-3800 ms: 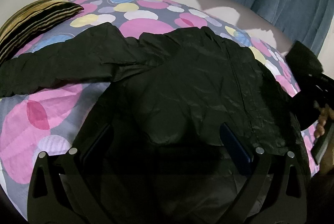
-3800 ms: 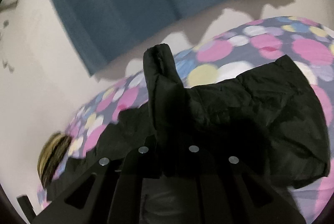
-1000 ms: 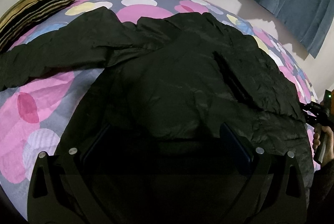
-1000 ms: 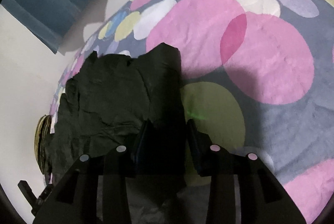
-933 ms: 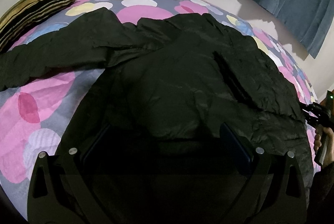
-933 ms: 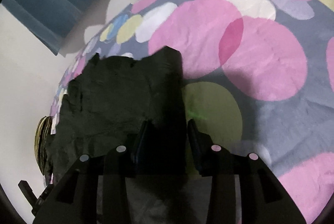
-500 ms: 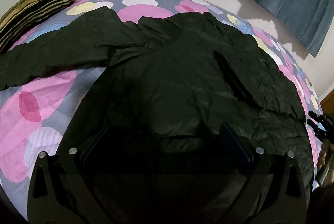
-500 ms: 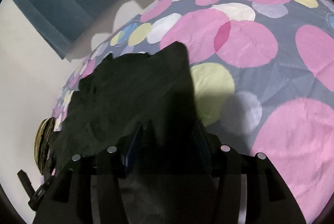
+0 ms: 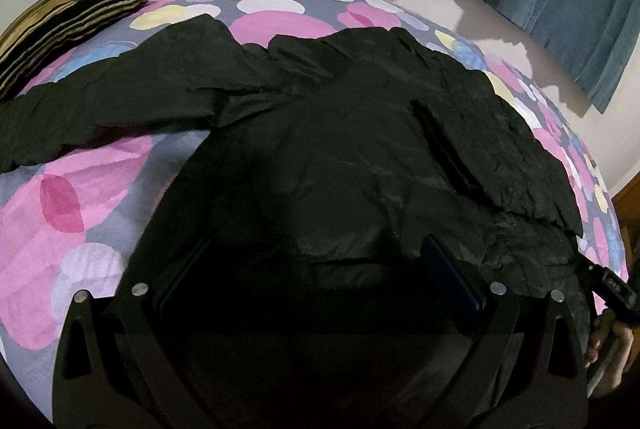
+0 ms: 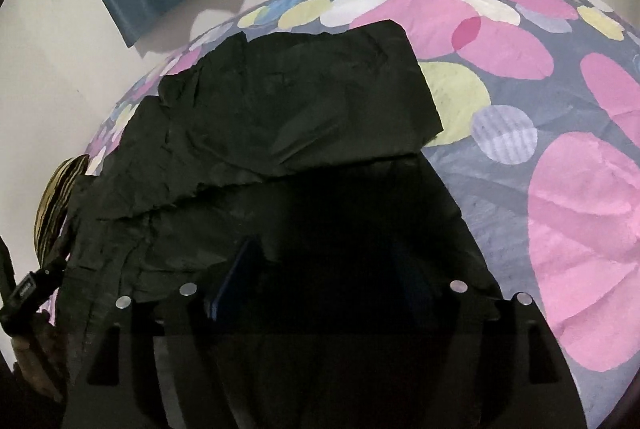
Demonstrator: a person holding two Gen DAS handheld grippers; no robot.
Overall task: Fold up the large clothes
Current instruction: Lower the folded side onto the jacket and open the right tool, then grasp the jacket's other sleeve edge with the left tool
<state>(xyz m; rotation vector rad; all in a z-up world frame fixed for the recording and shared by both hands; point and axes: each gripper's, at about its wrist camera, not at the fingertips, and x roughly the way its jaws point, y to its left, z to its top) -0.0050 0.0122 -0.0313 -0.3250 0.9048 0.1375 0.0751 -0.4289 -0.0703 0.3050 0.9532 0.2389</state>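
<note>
I am spreading my right gripper (image 10: 320,269) off the black jacket (image 10: 288,101), my left gripper (image 9: 320,269) staying spread.

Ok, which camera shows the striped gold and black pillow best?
The left wrist view. There the striped gold and black pillow lies at the upper left on the spotted bedsheet, with its stripes and corner clear. The right wrist view shows only a narrow sliver at the left edge, behind the black jacket.
</note>
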